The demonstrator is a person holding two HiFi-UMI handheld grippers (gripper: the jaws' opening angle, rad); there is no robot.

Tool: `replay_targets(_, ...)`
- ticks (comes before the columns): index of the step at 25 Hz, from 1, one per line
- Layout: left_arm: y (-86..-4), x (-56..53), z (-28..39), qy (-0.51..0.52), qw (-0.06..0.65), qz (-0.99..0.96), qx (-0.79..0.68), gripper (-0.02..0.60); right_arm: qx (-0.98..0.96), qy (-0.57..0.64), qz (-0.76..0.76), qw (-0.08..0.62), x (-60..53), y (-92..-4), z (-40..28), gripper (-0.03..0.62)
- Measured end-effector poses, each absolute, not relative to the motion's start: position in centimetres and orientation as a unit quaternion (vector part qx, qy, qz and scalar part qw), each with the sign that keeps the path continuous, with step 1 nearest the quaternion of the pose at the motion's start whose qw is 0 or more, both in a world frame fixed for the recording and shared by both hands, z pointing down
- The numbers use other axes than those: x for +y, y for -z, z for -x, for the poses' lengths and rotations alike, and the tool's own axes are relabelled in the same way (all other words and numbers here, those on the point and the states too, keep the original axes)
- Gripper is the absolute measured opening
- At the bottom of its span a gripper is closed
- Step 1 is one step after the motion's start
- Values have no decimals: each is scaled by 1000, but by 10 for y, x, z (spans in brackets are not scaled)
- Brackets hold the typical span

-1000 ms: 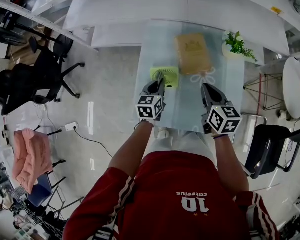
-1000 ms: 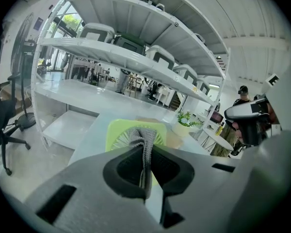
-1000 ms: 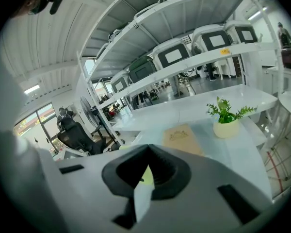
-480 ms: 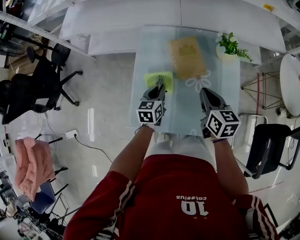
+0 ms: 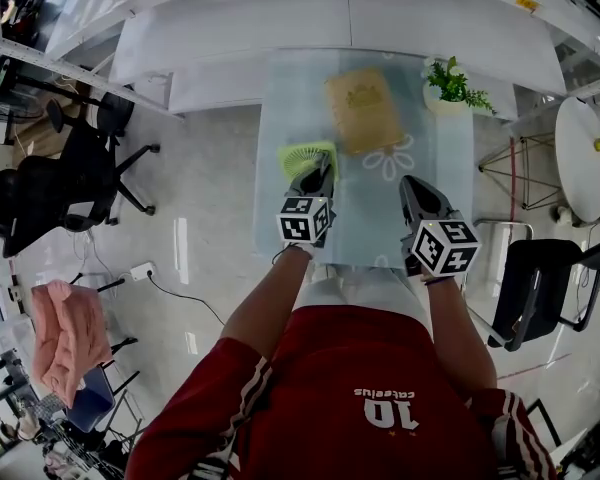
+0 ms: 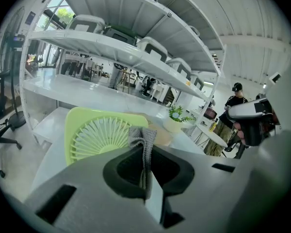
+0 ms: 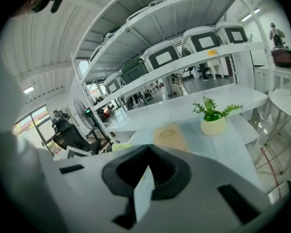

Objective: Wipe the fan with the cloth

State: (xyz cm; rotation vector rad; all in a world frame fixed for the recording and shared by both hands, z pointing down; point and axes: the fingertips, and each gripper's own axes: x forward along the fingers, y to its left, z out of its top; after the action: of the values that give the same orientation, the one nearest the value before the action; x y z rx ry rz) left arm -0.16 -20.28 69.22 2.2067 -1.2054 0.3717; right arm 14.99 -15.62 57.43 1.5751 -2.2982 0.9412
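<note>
A lime-green square fan (image 5: 302, 156) stands at the left side of the glass table (image 5: 450, 208). My left gripper (image 5: 319, 165) is right in front of it, at its near right part. In the left gripper view the fan (image 6: 98, 134) fills the space just past the jaws. Those jaws are shut on a grey cloth (image 6: 144, 144), whose folded end sticks up against the fan's grille. My right gripper (image 5: 410, 184) hangs over the table's near right part, away from the fan, shut with nothing in it. The fan (image 7: 120, 147) shows only as a sliver in the right gripper view.
A brown book (image 5: 362, 110) lies flat behind the fan, and a small potted plant (image 5: 446, 86) stands at the table's far right. White shelving (image 5: 280, 28) runs behind the table. Office chairs (image 5: 75, 173) stand to the left, another chair (image 5: 540, 288) to the right.
The head view has shifted, so the table sits further left in it. The left gripper with the cloth now sits a little more toward the fan's right side. The right gripper has hardly moved.
</note>
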Motion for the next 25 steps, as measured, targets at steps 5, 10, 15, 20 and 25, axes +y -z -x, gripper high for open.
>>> replay_targets(5,-692,-204,-10,-139,298,-831,-449,28,-779,-320,-530,103,-154,-574,-152,5)
replay_targets(10,-687,-204,-23,-136,296,-837,-441,28,-780,-319,-529,102,-153,-571,-152,4)
replay_targets(15,-681,-203,-26,-129,296,-839,-438,28,-779,-316,-532,99,-150,-569,-150,4)
replay_targets(20,-667,-199,-23,-119,286,-847,-433,28,-779,-314,-535,96,-139,-565,-140,3)
replay_targets(25,-656,-194,-6,-115,276,-849,-436,28,-783,-304,-535,93,-130,-555,-127,5)
